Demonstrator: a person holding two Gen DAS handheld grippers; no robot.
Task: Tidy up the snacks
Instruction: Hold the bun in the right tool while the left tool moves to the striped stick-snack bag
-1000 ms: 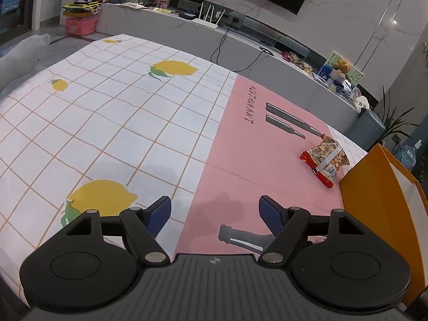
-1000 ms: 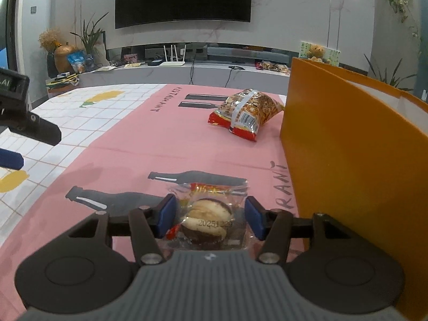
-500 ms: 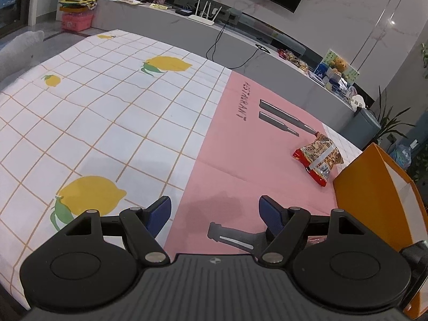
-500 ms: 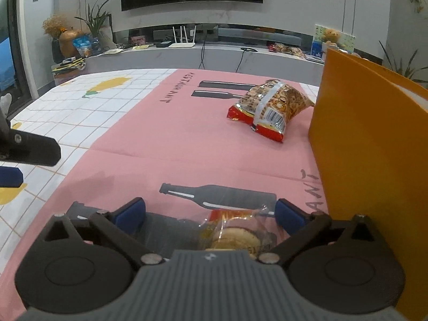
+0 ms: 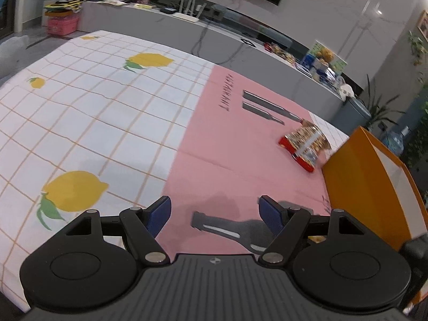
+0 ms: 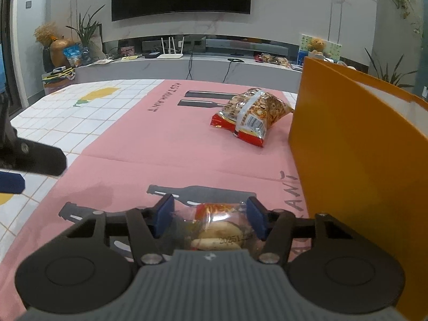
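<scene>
**Right gripper closing on wrapped cake, box next**

The small round cake in a clear plastic wrapper with a red printed end [image 6: 217,230] lies on the pink cloth at the near edge, between the blue pads of the right gripper [image 6: 210,216]. Its jaws have just been closing, w/ the packet between them; the pads seem to meet the wrapper's sides, but whether the grip is firm I cannot tell. So the step in hand looks like the pick-up of this snack.

Just to the right stands the tall orange cardboard box [image 6: 355,165], its open top above gripper level. Farther off, close to the box's far-left corner, lies a crinkled red-and-gold snack bag with a white barcode panel [image 6: 250,117] — not yet sorted.

The left gripper [image 5: 214,214] hangs over the pink-and-white seam of the lemon-print tablecloth [image 5: 93,123], jaws wide apart, nothing in them.

Next move, as I judge it: firm up the squeeze w/o crushing the soft cake, lift clear of the cloth, rise above the box wall, carry right — then let go inside. The slippery film could slide, so lift slowly.
</scene>
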